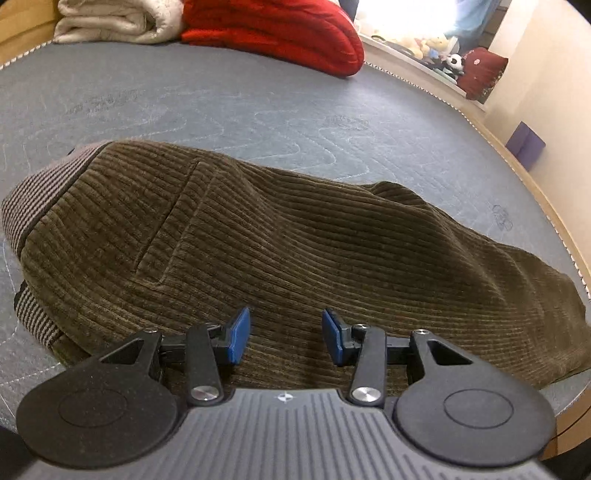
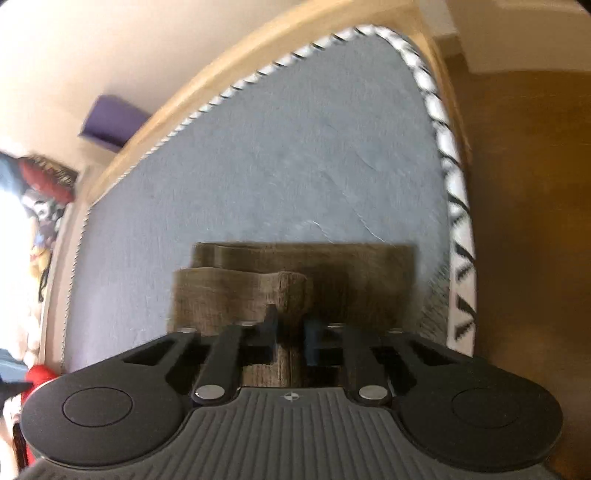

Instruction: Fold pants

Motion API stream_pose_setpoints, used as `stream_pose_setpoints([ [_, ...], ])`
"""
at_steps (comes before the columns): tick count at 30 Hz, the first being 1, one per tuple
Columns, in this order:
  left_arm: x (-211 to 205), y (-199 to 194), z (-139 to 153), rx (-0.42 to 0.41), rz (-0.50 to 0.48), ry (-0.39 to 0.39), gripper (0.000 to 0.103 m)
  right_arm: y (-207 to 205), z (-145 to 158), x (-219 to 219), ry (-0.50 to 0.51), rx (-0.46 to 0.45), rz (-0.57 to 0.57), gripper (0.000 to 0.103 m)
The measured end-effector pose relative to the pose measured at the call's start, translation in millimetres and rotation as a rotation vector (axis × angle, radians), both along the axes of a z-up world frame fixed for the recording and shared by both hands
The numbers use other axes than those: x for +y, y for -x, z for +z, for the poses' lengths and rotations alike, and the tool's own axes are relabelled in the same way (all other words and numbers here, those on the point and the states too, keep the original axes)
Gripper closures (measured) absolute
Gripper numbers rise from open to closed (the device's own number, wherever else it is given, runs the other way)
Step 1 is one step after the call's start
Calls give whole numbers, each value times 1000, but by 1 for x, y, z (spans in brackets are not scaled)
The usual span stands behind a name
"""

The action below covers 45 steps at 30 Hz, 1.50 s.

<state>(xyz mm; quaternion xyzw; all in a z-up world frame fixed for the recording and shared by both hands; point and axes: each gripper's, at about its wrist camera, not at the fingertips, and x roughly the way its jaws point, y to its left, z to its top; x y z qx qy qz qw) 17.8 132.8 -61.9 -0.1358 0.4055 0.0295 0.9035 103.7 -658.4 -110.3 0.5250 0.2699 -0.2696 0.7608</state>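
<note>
Right gripper [image 2: 290,332] pinching pants [image 2: 229,295]

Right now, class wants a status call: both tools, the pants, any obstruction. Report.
Left tool open, above the pants. Right tool shut on a fold of pants at the leg end. Pants lie on grey mattress. Red blanket well clear.

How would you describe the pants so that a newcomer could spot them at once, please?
Start at the grey mattress. Its far end holds a cream blanket and red blanket; the pants lie nearer, under the left gripper. They alone are olive-brown corduroy with a striped waistband.
</note>
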Motion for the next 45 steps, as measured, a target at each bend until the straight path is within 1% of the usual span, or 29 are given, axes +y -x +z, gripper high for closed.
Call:
stream_pose_setpoints([
  [1, -4, 1, 1, -6, -5, -7, 55, -2, 9, 3, 51, -31, 25, 91],
  [3, -8, 3, 3, -22, -20, -15, 55, 2, 38, 13, 196, -108, 67, 93],
  [4, -7, 2, 4, -25, -26, -15, 55, 7, 49, 17, 273, -118, 58, 93],
  [5, -8, 3, 4, -26, -34, -14, 55, 11, 49, 16, 306, -61, 22, 93],
  [6, -6, 5, 4, -24, -39, -13, 55, 13, 41, 10, 294, 26, -24, 92],
  [8, -6, 6, 4, -24, -45, -15, 55, 16, 15, -5, 191, 177, -83, 92],
  [9, -6, 6, 4, -28, -46, -14, 55, 17, 4, -10, 129, 207, -88, 91],
  [10, -6, 7, 5, -35, -46, -10, 55, 20, 0, -13, 106, 197, -93, 91],
  [11, -5, 8, 6, -43, -44, -7, 55, 19, 4, -13, 128, 189, -80, 90],
  [13, -6, 5, 9, -63, -39, -5, 55, 15, 15, -6, 212, 193, -42, 88],
  [14, -5, 6, 10, -74, -37, 0, 55, 17, 22, -1, 265, 197, -50, 82],
  [15, -4, 8, 12, -79, -35, 2, 55, 19, 27, 3, 309, 203, -68, 79],
  [16, -4, 7, 12, -74, -34, 1, 55, 20, 33, 6, 352, 206, -89, 79],
  [17, -4, 6, 10, -46, -28, -14, 55, 22, 38, 9, 383, 202, -101, 79],
  [18, -4, 2, 3, 10, -19, -38, 57, 21, 44, 12, 410, 190, -101, 79],
  [19, -5, 0, -3, 53, -21, -46, 59, 19, 47, 16, 432, 166, -85, 79],
  [21, -13, -1, -4, 57, -49, -88, 55, 8, 55, 29, 455, 101, -12, 79],
  [23, -22, -1, -5, 55, -83, -128, 48, -9, 57, 41, 444, 25, 110, 79],
  [24, -27, 0, -6, 51, -97, -151, 47, -22, 56, 49, 425, -6, 187, 76],
  [26, -33, 1, -7, 49, -118, -180, 42, -44, 50, 55, 359, -28, 315, 70],
  [27, -34, 1, -7, 47, -123, -184, 41, -58, 44, 63, 321, -30, 372, 69],
  [28, -34, 1, -7, 46, -124, -184, 41, -69, 39, 68, 298, -25, 397, 69],
  [33, -30, 3, -9, 39, -111, -165, 41, -119, 14, 71, 190, 22, 404, 67],
  [36, -30, 4, -9, 39, -106, -158, 38, -138, 5, 76, 164, 74, 379, 67],
  [37, -29, 4, -10, 38, -110, -157, 35, -143, 2, 73, 153, 84, 362, 67],
  [39, -30, 1, -11, 37, -120, -168, 34, -152, -1, 72, 147, 91, 348, 67],
  [42, -32, 0, -13, 35, -125, -179, 33, -168, -2, 75, 207, 127, 380, 67],
  [44, -33, 0, -13, 33, -121, -177, 33, -177, -2, 84, 279, 159, 413, 67],
  [45, -33, 0, -13, 31, -120, -178, 33, -180, -1, 87, 310, 180, 423, 74],
])
